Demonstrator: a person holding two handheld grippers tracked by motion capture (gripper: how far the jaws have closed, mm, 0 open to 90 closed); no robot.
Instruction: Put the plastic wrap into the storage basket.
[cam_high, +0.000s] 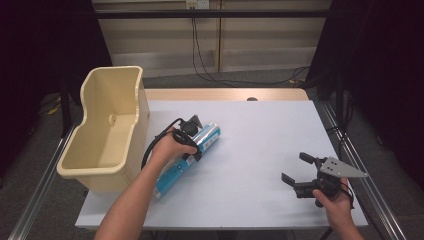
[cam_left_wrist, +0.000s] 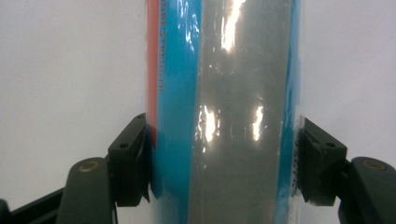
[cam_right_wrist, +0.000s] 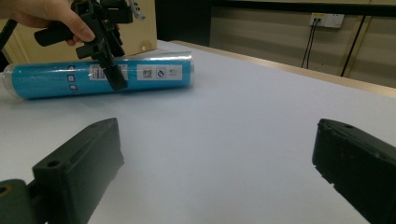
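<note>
A long blue tube (cam_high: 209, 134), wrapped in clear film with a silver and a red stripe, lies slantwise on the white table (cam_high: 260, 135), just right of the bin. My left gripper (cam_high: 191, 146) comes down on its middle. In the left gripper view both pads press the sides of the tube (cam_left_wrist: 224, 93), so the left gripper (cam_left_wrist: 224, 161) is shut on it. The right gripper view shows the tube (cam_right_wrist: 51, 80) lying on the table with the left gripper (cam_right_wrist: 111, 70) astride it. My right gripper (cam_high: 294, 166) hovers open near the front right of the table, its jaws (cam_right_wrist: 215, 158) wide apart with nothing between them.
An empty cream plastic bin (cam_high: 107, 140) stands at the table's left edge, close to the tube. Its corner (cam_right_wrist: 142, 28) appears behind the left hand. Cables run across the floor beyond the table's far edge. Metal rails flank both sides of the table.
</note>
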